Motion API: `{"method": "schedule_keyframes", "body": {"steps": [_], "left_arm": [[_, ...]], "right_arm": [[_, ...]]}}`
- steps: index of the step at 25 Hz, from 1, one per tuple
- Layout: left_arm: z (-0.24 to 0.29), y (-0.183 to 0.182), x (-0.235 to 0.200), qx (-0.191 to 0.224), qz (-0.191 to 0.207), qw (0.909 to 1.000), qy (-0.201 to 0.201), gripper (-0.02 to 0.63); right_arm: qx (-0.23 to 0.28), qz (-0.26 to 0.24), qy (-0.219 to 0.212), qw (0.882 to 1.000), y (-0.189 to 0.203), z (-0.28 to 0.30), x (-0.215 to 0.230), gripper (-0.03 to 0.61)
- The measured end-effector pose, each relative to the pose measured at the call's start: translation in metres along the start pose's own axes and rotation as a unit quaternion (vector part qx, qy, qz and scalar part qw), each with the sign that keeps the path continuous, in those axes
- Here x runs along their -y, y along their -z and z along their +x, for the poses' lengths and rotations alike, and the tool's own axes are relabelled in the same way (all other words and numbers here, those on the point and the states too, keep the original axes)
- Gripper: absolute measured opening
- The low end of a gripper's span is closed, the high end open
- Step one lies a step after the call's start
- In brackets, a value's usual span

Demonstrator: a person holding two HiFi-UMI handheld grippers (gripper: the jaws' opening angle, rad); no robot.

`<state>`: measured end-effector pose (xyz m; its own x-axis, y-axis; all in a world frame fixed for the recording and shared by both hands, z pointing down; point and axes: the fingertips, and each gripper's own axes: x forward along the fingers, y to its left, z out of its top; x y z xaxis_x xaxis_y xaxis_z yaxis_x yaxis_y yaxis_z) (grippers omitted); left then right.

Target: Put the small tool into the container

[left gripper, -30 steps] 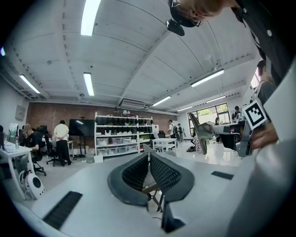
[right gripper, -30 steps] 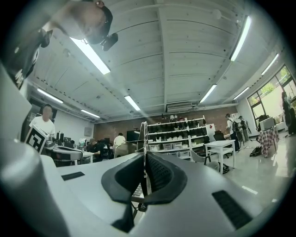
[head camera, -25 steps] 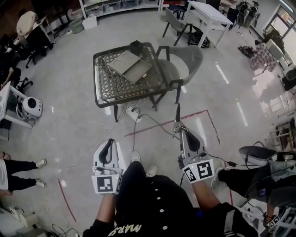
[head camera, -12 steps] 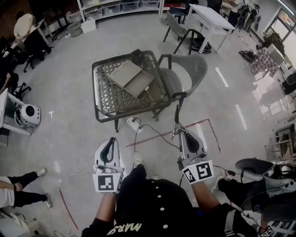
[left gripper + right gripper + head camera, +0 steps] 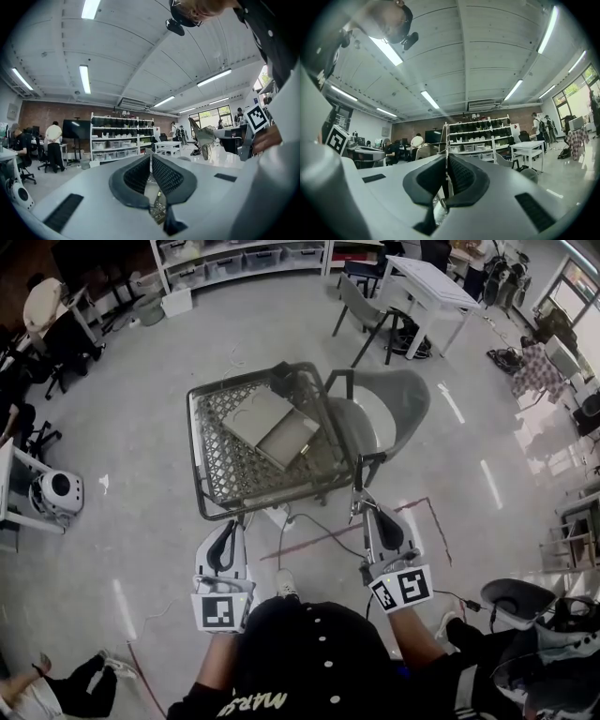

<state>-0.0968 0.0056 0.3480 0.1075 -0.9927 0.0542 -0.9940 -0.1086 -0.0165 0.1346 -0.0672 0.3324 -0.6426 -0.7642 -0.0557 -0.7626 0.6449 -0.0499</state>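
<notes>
The container is a flat tan box (image 5: pixel 272 423) lying on a dark lattice table (image 5: pixel 211 456) ahead of me in the head view. My right gripper (image 5: pixel 360 512) is shut on the small tool (image 5: pixel 356 495), a thin dark rod that sticks forward toward the table's near right corner. In the right gripper view the rod (image 5: pixel 446 140) rises between the closed pads of the right gripper (image 5: pixel 447 157). My left gripper (image 5: pixel 228 524) hangs just short of the table's near edge with its tips together and nothing in them. Lattice (image 5: pixel 157 208) shows through the gap below the tips of the left gripper (image 5: pixel 150 152).
A grey chair (image 5: pixel 389 404) stands against the table's right side. A black object (image 5: pixel 281 376) sits at the table's far corner. Cables and a power strip (image 5: pixel 281 514) lie under the near edge, beside red floor tape (image 5: pixel 417 507). A white table (image 5: pixel 427 282) and shelves (image 5: pixel 234 254) stand behind.
The table and chair have come closer to both grippers as I moved forward. Both grippers keep the same pose, and the rod stays in the right one.
</notes>
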Motion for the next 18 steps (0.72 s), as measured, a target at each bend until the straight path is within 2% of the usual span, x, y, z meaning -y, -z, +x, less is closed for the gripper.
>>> {"method": "schedule_keyframes", "body": {"steps": [12, 18], "left_arm": [[0.068, -0.004, -0.051, 0.003, 0.0, 0.9998, 0.018, 0.038], [0.099, 0.004, -0.064, -0.009, -0.004, 0.9996, 0.025, 0.039]], "right_arm": [[0.004, -0.003, 0.01, 1.0, 0.006, 0.082, 0.009, 0.018], [0.001, -0.002, 0.017, 1.0, 0.008, 0.113, 0.022, 0.018]]}}
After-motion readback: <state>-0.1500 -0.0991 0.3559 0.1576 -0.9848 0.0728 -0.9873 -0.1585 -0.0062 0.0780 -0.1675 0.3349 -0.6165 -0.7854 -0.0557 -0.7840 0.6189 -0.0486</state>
